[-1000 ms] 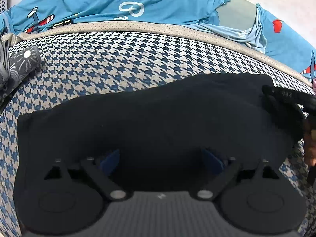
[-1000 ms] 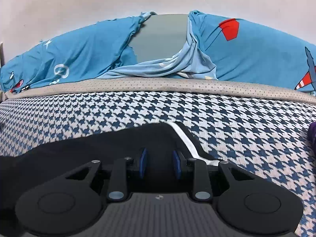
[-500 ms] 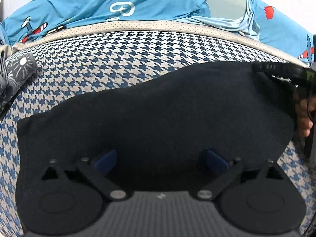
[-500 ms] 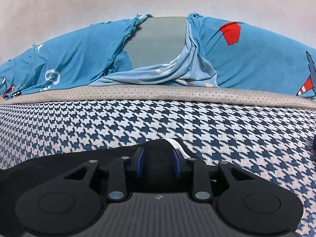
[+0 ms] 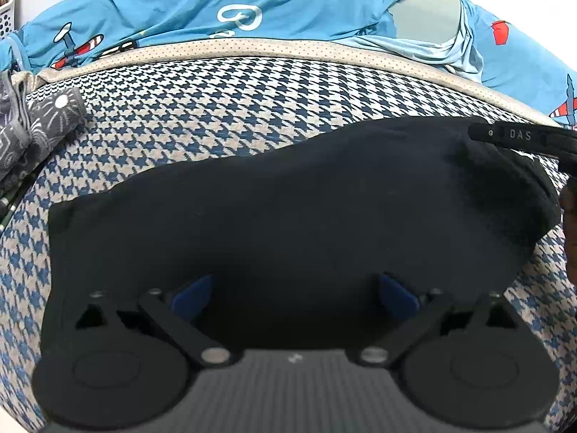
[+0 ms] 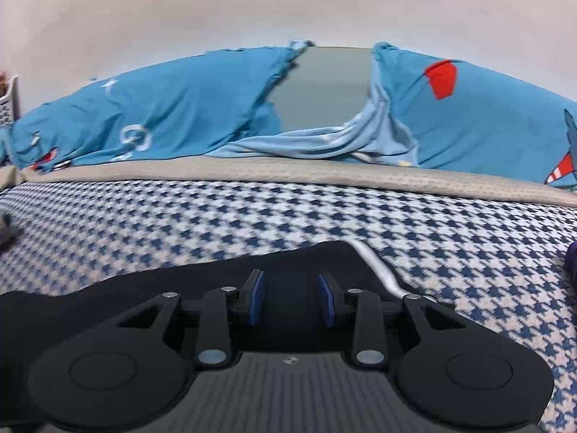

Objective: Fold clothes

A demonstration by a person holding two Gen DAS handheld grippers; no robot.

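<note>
Lying flat on the houndstooth cover [image 5: 223, 108], the black garment [image 5: 288, 198] is seen with its long axis running left to right across the left wrist view. The left gripper [image 5: 294, 294] is held over its near edge, jaws spread wide, nothing pinched. The right gripper [image 6: 290, 297] is set at the garment's right end, by the white trim [image 6: 375, 265]; its jaws are opening, cloth lying below and between them, no pinch seen. The right end is judged nearer the right gripper, the left end unattended. A grey patterned cloth [image 5: 32, 133] is noted far left.
</note>
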